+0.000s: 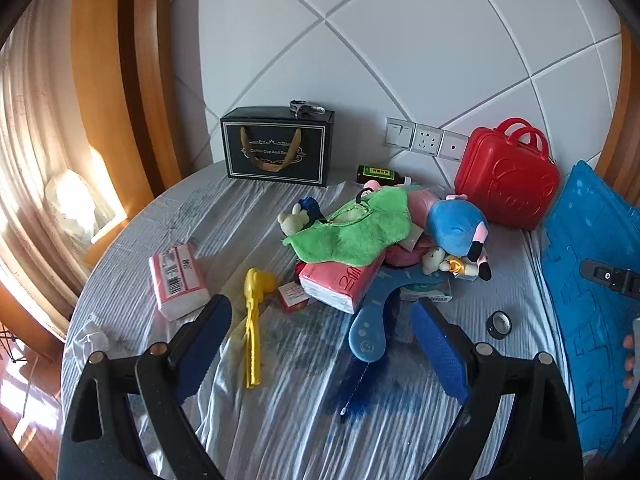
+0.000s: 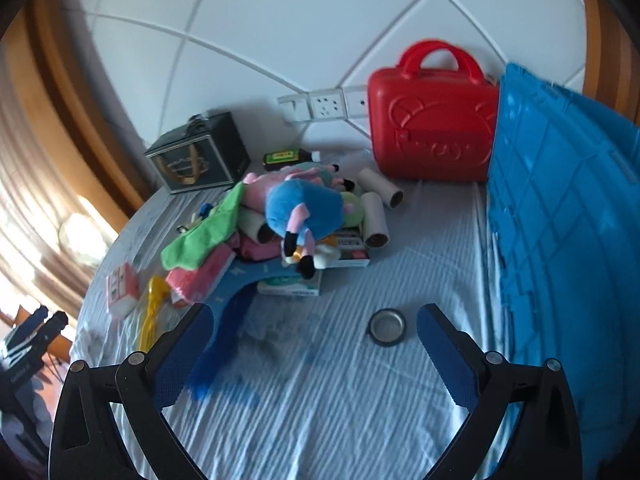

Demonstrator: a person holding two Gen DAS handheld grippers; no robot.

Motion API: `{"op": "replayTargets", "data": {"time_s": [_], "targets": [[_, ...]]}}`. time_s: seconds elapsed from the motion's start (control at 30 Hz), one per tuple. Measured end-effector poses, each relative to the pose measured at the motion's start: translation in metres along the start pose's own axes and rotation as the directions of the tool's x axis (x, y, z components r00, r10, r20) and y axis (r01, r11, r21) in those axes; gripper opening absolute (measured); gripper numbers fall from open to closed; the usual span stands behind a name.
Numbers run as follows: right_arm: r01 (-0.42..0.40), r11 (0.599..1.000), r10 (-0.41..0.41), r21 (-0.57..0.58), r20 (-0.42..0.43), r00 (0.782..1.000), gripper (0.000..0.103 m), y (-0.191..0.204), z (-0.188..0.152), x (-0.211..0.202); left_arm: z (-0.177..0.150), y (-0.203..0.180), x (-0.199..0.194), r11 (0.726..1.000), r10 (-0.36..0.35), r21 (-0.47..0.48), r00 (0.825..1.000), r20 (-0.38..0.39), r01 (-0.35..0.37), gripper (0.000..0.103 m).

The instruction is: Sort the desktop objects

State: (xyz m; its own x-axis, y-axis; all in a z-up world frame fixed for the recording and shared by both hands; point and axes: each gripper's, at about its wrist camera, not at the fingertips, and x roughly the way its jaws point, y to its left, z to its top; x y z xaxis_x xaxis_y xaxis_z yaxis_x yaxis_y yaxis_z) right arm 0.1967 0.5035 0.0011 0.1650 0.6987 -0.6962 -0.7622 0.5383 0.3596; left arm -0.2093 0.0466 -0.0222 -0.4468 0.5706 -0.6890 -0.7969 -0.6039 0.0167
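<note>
Covering the table: a pale blue-grey wrinkled cloth is spread over a round tabletop.
Room: a white panelled wall with grey seams is seen behind the table, with a wooden frame and a curtain at the left side; a row of wall sockets is fixed low on the wall.
Left gripper: it is pointed downward at the table; its blue-padded jaws are spread wide and nothing is held between them.
Right gripper: it is also pointed downward, the jaws are spread wide and empty; a roll of dark tape lies flat on the cloth just inside the right jaw, not touched.
Pile of objects: it is placed in the middle of the table; a blue plush toy lies on top, a green cloth is draped over a pink tissue pack, and cardboard tubes lie beside.
Loose objects: a yellow plastic clip and a second tissue pack lie apart at the left of the pile.
Back row: a black gift box and a red case stand against the wall.
Right edge: a blue plastic crate stands beside the red case.
</note>
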Motion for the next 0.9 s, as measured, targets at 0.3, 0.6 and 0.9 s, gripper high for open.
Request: {"op": "replayTargets", "data": {"time_s": [0.3, 0.6, 0.9], "targets": [[0.069, 0.996, -0.067, 0.048, -0.050, 0.996, 0.103, 0.009, 0.059, 0.088, 0.050, -0.041, 0.126, 0.994, -0.054, 0.092, 0.992, -0.113, 0.065, 0.092], [0.223, 0.970, -0.232, -0.093, -0.103, 0.967, 0.103, 0.033, 0.151, 0.206, 0.082, -0.053, 0.257, 0.980, -0.039, 0.182, 0.979, -0.200, 0.076, 0.092], [0.271, 0.959, -0.282, -0.079, -0.209, 0.936, 0.103, 0.032, 0.230, 0.357, 0.104, -0.020, 0.357, 0.987, 0.038, 0.159, 0.964, -0.264, 0.005, 0.092]]}}
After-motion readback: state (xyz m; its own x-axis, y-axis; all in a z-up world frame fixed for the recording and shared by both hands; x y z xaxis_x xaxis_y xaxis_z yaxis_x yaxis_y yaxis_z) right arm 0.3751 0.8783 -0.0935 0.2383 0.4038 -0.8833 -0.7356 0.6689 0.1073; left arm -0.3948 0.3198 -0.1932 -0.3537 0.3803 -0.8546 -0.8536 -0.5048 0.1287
